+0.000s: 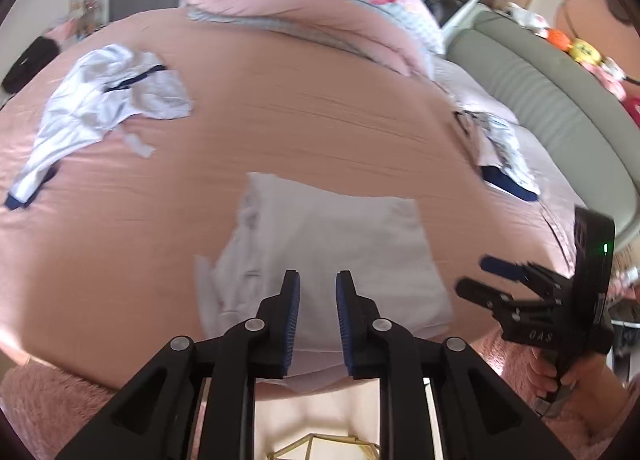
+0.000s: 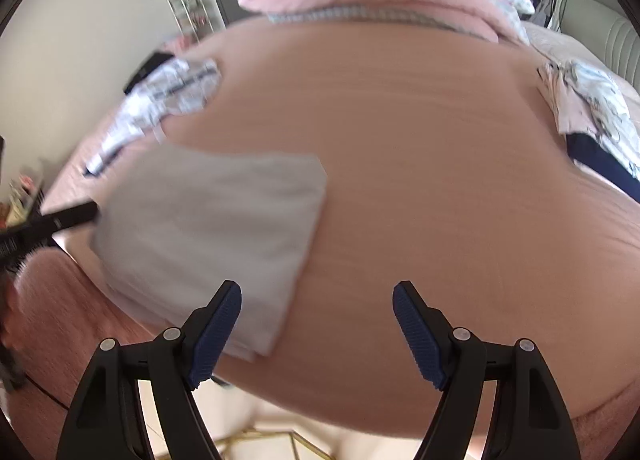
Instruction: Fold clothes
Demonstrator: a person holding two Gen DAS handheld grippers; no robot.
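Hovering over folded grey garment [image 1: 328, 260]: left tongs [image 1: 318, 292] part-open, right tongs [image 2: 317, 308] wide, both empty; crumpled shirt [image 1: 100, 103] beyond.

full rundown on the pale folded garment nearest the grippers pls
The folded garment is off-white or pale grey, soft-looking plain fabric, folded into a rough rectangle with layered edges showing at its left and near sides. It lies flat on the pink bedsheet near the bed's front edge. Neither the left gripper nor the right gripper holds it; both are open above it.
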